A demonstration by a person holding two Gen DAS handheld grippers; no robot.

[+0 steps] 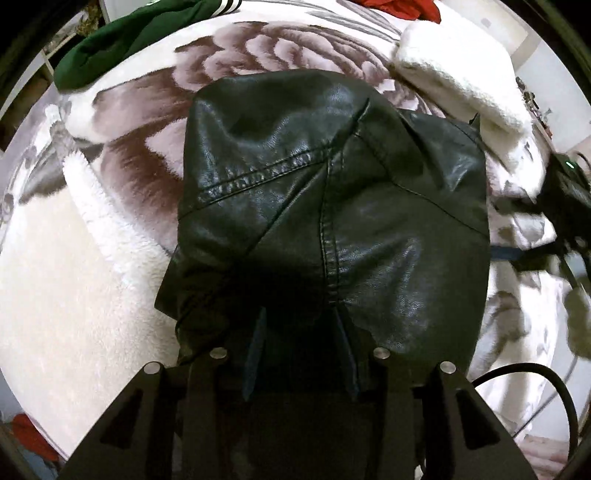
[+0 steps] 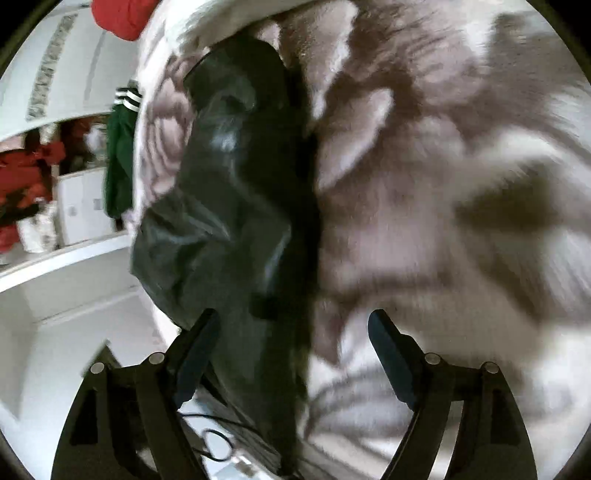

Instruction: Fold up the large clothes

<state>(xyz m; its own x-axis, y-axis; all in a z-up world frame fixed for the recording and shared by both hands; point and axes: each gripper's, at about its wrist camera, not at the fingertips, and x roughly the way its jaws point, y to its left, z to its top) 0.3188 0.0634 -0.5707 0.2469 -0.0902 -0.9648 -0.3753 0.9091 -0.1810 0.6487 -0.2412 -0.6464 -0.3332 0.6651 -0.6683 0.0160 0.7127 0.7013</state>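
Note:
A black leather jacket (image 1: 325, 192) lies folded into a compact bundle on a floral fleece blanket (image 1: 240, 48). My left gripper (image 1: 299, 325) points down at the jacket's near edge. Its fingers stand a little apart, and the gap between them is dark with no fold visibly pinched. In the right wrist view the jacket (image 2: 229, 184) runs up the left of the blurred picture. My right gripper (image 2: 291, 314) is wide open over the jacket's edge. Its left finger (image 2: 199, 343) is above the leather and its right finger (image 2: 388, 343) above the blanket (image 2: 443, 184).
A green garment with white stripes (image 1: 110, 48) lies at the blanket's far left and a white fluffy garment (image 1: 461, 81) at the far right. Red cloth (image 1: 399, 9) sits at the far edge. A blurred black device with a green light (image 1: 565, 184) and a cable (image 1: 535, 373) are at the right.

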